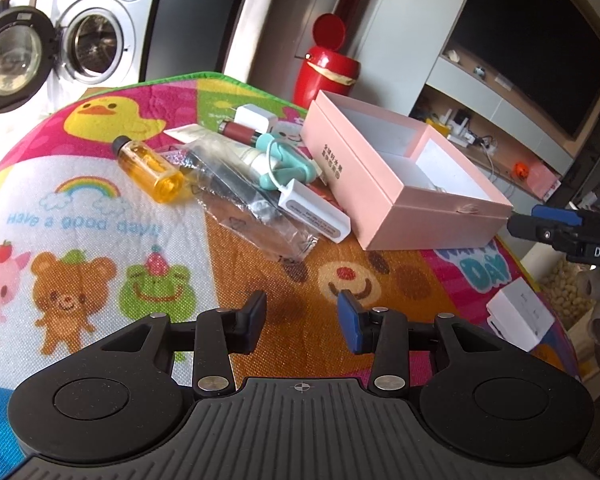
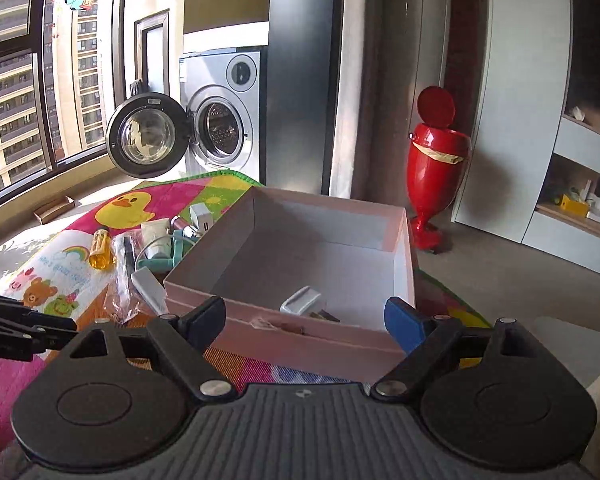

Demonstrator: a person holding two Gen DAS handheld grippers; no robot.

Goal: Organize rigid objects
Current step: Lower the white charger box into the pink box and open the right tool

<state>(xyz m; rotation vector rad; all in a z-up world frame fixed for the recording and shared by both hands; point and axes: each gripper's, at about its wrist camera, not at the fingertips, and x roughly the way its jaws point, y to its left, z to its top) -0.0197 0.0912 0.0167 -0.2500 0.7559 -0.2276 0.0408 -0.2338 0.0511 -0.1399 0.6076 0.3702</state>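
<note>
An open pink box [image 1: 384,184] stands on the cartoon play mat [image 1: 100,216]; in the right wrist view the box [image 2: 320,336] holds a small white device [image 2: 300,300] and a dark item. Left of the box lies a pile: an amber bottle [image 1: 152,164], a clear plastic packet [image 1: 252,208], a white rectangular device [image 1: 316,212], a teal corded object [image 1: 288,160], a dark red tube [image 1: 240,131] and a white charger [image 1: 254,117]. My left gripper [image 1: 302,320] is open and empty above the mat, near of the pile. My right gripper [image 2: 306,316] is open and empty at the box's near wall.
A small white box [image 1: 520,314] lies at the mat's right edge. A red bin [image 2: 434,168] stands behind the box. A washing machine with its door open [image 2: 216,120] is at the back left. Shelving [image 2: 580,200] is at the right.
</note>
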